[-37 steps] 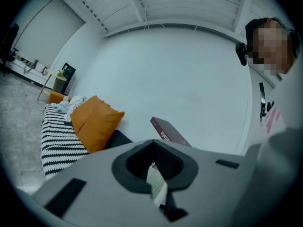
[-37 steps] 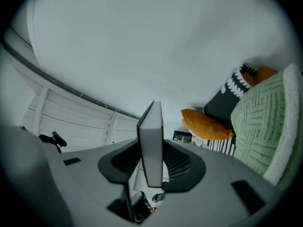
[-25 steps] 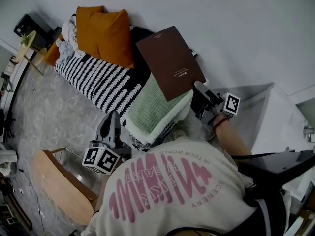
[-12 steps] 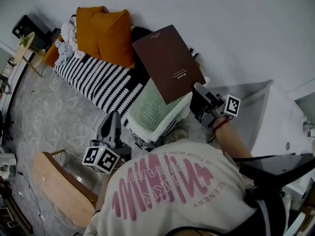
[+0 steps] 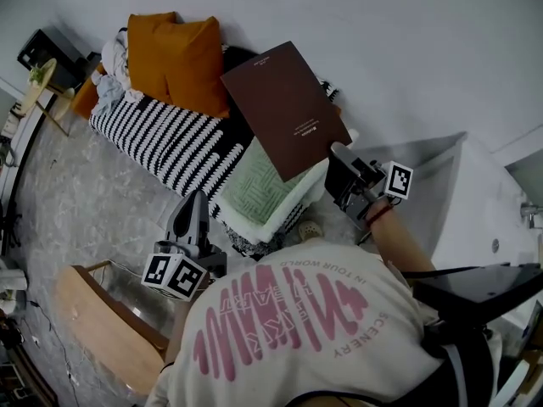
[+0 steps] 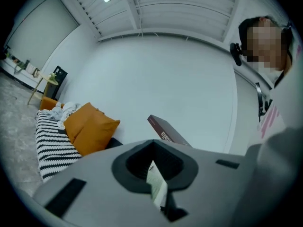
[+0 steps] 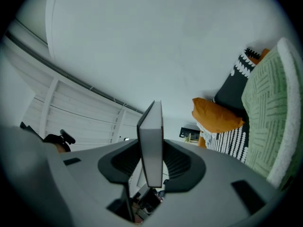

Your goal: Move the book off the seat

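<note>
Here the head view gives us the whole layout. The right gripper (image 5: 341, 158) has its fingers clamped on the lower edge of the brown book (image 5: 284, 108), which overlaps the far end of the green cushion (image 5: 259, 189). The left gripper (image 5: 194, 200) sits on the near side of the cushion, fingers together on nothing.

From above we cannot tell whether the book touches the cushion, but the left gripper view settles it. There the book hangs tilted in the air with only wall (image 5: 407, 32) behind it. The right gripper view adds the book edge-on, its pale page block squeezed between the two fingers, with the cushion off to one side and apart from it. That view also shows a panelled ceiling (image 7: 75, 112), which the head view misses.

Left of the cushion a black-and-white striped blanket (image 5: 157, 138) covers the seat, and two orange pillows (image 5: 178, 58) lean at its far end. A grey mottled floor (image 5: 85, 202) runs in front of the cushion, and a wooden chair (image 5: 93, 320) stands nearer to us.

Against a second ago, the book has drifted a little towards the pillows. The grip is unchanged, and the left gripper has stayed put.
</note>
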Motion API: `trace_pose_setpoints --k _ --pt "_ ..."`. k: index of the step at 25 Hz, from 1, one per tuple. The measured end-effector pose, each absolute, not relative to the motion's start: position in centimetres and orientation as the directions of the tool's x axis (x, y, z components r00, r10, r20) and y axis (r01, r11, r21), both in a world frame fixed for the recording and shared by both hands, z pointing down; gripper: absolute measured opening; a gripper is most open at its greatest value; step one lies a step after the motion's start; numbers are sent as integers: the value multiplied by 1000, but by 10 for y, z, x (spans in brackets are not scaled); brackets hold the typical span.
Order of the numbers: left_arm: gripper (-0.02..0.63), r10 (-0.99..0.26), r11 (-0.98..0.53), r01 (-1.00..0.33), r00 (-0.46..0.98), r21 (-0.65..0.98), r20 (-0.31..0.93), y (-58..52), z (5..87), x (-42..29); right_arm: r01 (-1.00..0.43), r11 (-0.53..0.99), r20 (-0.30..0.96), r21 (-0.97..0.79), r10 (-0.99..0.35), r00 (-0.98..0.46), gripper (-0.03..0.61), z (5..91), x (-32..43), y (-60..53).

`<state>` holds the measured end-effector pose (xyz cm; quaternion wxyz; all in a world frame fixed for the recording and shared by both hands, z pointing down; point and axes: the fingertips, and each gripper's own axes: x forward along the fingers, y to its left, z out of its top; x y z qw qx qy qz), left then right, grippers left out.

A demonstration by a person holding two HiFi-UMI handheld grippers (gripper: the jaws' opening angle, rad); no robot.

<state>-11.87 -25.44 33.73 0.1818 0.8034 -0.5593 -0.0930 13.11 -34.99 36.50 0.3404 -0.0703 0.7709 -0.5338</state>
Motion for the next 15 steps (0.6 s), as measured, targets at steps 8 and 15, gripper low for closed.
trace_pose_setpoints --k 8,15 --pt "8 -951 -244 -891 297 383 87 -239 339 -123 289 396 -454 -872 -428 -781 158 360 122 -348" --pt "8 -984 -100 -918 149 384 101 -189 342 -169 349 352 -459 -868 -304 -835 158 358 56 -338"
